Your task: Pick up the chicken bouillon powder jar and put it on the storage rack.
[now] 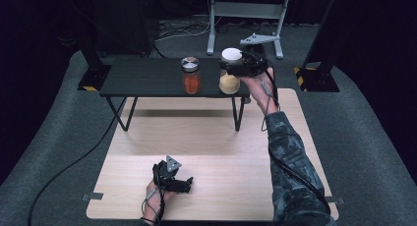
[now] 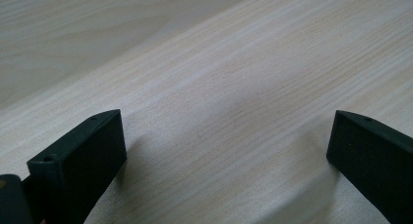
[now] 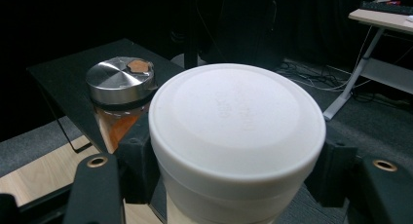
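The right gripper [image 1: 235, 68] has its fingers [image 3: 139, 151] clamped on the white-lidded jar [image 1: 230, 73] at the right end of the black table [image 1: 142, 78], beside the orange jar [image 1: 191, 76]. The left gripper [image 1: 183, 183] rests on the wooden board [image 1: 221, 177], fingers [image 2: 80, 160] wide.

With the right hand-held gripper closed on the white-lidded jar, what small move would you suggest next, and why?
Probably lift it slightly. The right hand-held gripper clamps the white-lidded jar below its lid, at the black shelf's edge, near the orange jar.

Two jars: one white-lidded plastic jar of pale powder [image 1: 230, 71], one steel-lidded glass jar of orange powder [image 1: 191, 76]; two grippers.
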`<state>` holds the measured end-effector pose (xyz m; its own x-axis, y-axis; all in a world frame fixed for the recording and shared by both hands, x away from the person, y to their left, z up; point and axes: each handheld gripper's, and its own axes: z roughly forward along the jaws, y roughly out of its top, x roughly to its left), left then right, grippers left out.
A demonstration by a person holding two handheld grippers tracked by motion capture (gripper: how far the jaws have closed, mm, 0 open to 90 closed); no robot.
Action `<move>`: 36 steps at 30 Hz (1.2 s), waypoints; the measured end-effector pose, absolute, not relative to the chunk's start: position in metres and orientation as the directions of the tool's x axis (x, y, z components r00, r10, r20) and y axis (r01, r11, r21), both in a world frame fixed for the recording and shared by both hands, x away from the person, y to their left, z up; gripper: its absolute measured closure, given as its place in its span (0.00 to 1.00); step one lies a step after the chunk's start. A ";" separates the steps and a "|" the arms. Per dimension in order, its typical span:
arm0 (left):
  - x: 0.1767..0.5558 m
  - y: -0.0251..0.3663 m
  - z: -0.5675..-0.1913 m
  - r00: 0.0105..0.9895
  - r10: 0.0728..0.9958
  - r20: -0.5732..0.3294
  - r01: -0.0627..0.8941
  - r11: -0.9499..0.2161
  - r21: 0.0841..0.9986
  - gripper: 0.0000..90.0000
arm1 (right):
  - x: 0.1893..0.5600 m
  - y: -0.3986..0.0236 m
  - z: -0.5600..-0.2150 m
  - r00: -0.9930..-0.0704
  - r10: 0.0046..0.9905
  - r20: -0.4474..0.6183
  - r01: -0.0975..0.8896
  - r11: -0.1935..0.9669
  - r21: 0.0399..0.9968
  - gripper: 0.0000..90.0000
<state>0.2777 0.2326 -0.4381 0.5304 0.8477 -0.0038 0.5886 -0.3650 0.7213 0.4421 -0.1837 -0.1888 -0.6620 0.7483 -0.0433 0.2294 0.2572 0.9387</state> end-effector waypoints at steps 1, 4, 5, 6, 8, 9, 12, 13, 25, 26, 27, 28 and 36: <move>0.278 0.233 -0.438 0.530 0.848 -0.004 0.589 -0.365 0.721 0.00 | 0.442 -0.183 -0.189 -0.662 0.748 -0.040 0.232 0.255 0.939 0.37; 0.278 0.233 -0.438 0.530 0.848 -0.004 0.589 -0.365 0.721 0.00 | 0.444 -0.182 -0.190 -0.663 0.748 -0.038 0.233 0.254 0.939 0.37; 0.278 0.233 -0.438 0.530 0.848 -0.004 0.588 -0.365 0.721 0.00 | 0.445 -0.182 -0.190 -0.664 0.747 -0.038 0.233 0.256 0.938 0.37; 0.278 0.233 -0.438 0.530 0.848 -0.004 0.589 -0.365 0.721 0.00 | 0.446 -0.181 -0.190 -0.664 0.746 -0.038 0.235 0.256 0.938 0.37; 0.278 0.233 -0.438 0.530 0.848 -0.004 0.589 -0.365 0.721 0.00 | 0.447 -0.180 -0.191 -0.665 0.746 -0.032 0.238 0.253 0.938 0.37; 0.278 0.233 -0.438 0.530 0.848 -0.004 0.589 -0.365 0.721 0.00 | 0.448 -0.180 -0.192 -0.665 0.746 -0.030 0.238 0.250 0.939 0.37; 0.278 0.233 -0.438 0.531 0.848 -0.004 0.589 -0.365 0.721 0.00 | 0.449 -0.179 -0.193 -0.666 0.746 -0.026 0.241 0.248 0.938 0.37; 0.278 0.233 -0.438 0.530 0.848 -0.004 0.589 -0.365 0.721 0.00 | 0.450 -0.179 -0.193 -0.666 0.745 -0.026 0.241 0.249 0.938 0.37; 0.278 0.233 -0.438 0.530 0.848 -0.004 0.589 -0.364 0.722 0.00 | 0.455 -0.174 -0.194 -0.670 0.742 -0.014 0.249 0.242 0.938 0.37; 0.278 0.233 -0.438 0.530 0.848 -0.004 0.589 -0.365 0.721 0.00 | 0.455 -0.174 -0.194 -0.671 0.741 -0.013 0.249 0.243 0.938 0.37; 0.278 0.233 -0.438 0.530 0.848 -0.004 0.589 -0.365 0.721 0.00 | 0.456 -0.174 -0.194 -0.673 0.740 -0.012 0.250 0.242 0.938 0.37; 0.278 0.233 -0.438 0.530 0.848 -0.004 0.589 -0.365 0.721 0.00 | 0.456 -0.173 -0.194 -0.674 0.739 -0.010 0.250 0.241 0.938 0.37; 0.278 0.233 -0.438 0.530 0.848 -0.003 0.588 -0.365 0.721 0.00 | 0.460 -0.169 -0.193 -0.682 0.732 -0.008 0.255 0.248 0.934 0.37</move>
